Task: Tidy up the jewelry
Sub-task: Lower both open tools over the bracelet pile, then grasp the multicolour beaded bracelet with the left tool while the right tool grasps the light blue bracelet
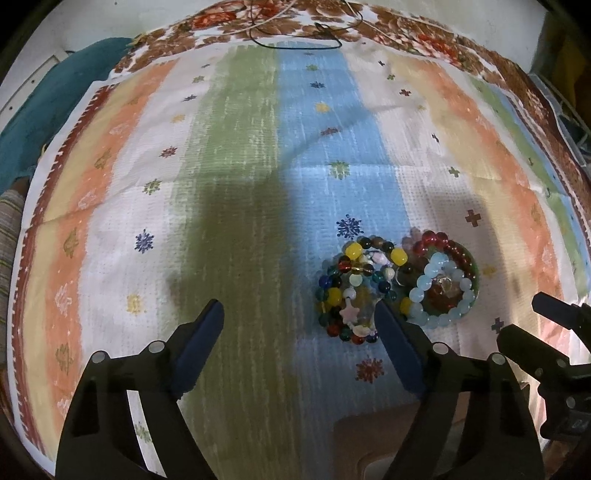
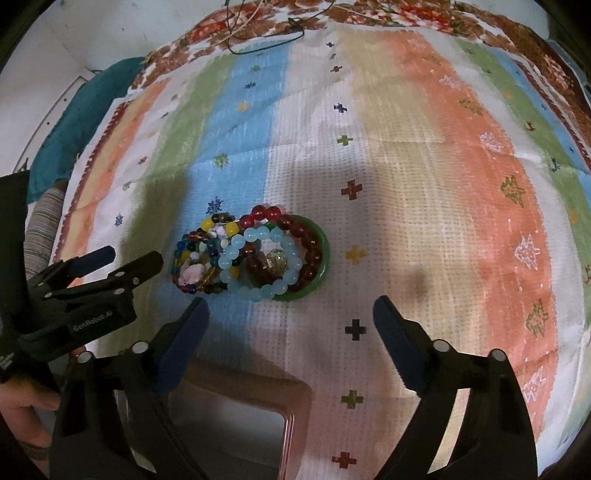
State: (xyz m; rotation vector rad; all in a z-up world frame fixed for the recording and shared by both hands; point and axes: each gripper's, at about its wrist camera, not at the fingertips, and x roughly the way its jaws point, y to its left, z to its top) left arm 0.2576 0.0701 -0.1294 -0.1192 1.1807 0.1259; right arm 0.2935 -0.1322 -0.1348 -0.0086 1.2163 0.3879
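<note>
A heap of bead bracelets lies on a striped cloth. A multicolour bracelet (image 1: 351, 291) sits left of a pale blue bracelet (image 1: 448, 291), dark red beads (image 1: 452, 247) and a green bangle (image 1: 476, 277). In the right wrist view the multicolour bracelet (image 2: 201, 258), pale blue bracelet (image 2: 258, 266), red beads (image 2: 306, 240) and green bangle (image 2: 321, 258) show too. My left gripper (image 1: 299, 314) is open and empty, its right finger (image 1: 399, 350) at the heap's near edge. My right gripper (image 2: 290, 314) is open and empty, just short of the heap.
A pink-rimmed box (image 2: 258, 417) lies close under the grippers, also in the left wrist view (image 1: 380, 443). Thin cords (image 1: 295, 33) lie at the cloth's far edge. A teal cloth (image 1: 48, 110) lies at the far left. The left gripper shows in the right wrist view (image 2: 122, 258).
</note>
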